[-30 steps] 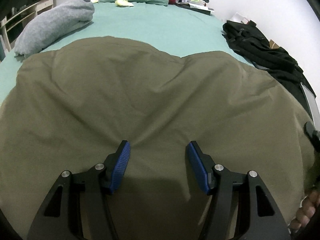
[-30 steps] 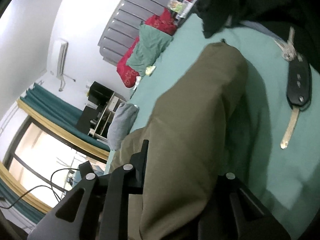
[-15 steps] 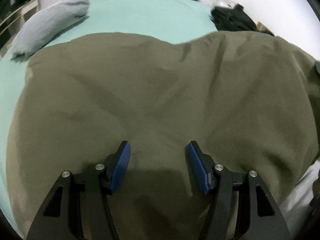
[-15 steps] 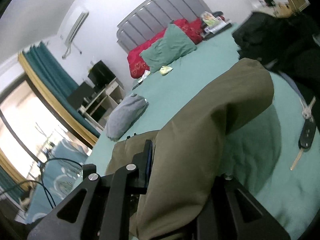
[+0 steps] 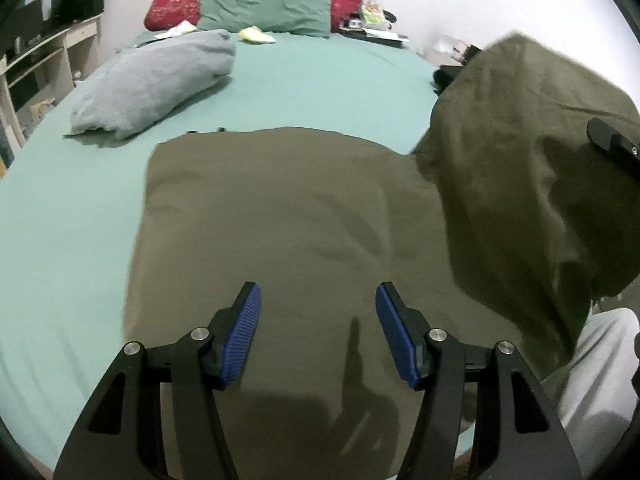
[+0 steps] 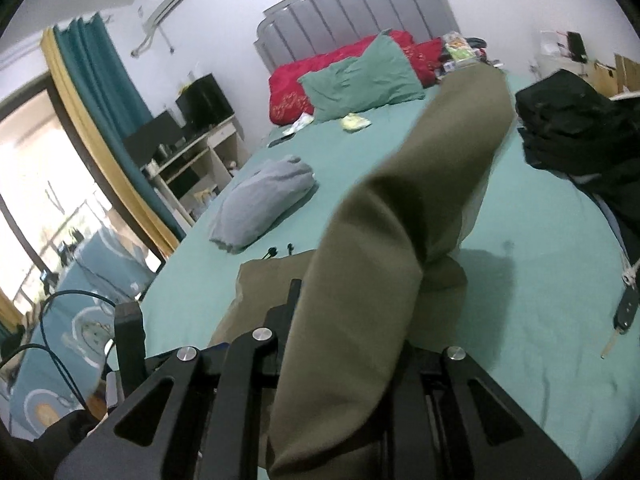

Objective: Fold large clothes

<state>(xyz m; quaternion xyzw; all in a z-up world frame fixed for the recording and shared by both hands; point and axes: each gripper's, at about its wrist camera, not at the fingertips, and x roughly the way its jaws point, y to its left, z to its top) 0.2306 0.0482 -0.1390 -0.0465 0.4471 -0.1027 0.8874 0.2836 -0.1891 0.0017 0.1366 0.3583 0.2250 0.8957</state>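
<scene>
A large olive-green garment [image 5: 304, 208] lies spread on the green bed sheet [image 5: 320, 80]. My left gripper [image 5: 318, 332] is open and empty, hovering just above the garment's near part. My right gripper [image 6: 352, 344] is shut on the garment's right side [image 6: 400, 240] and holds it lifted above the bed; the cloth drapes over its fingers and hides the tips. In the left wrist view the raised flap [image 5: 532, 168] hangs at the right with part of the right gripper [image 5: 612, 144] behind it.
A folded grey garment [image 5: 156, 80] lies at the far left of the bed. Green [image 5: 268, 4] and red pillows sit at the headboard. A black clothes pile [image 6: 580, 128] and a car key [image 6: 624, 308] lie on the right. Shelves and curtains stand left of the bed.
My right gripper has lifted the garment's right side up off the bed and carried it leftward. The left gripper has stayed open and pulled back, so more bed shows.
</scene>
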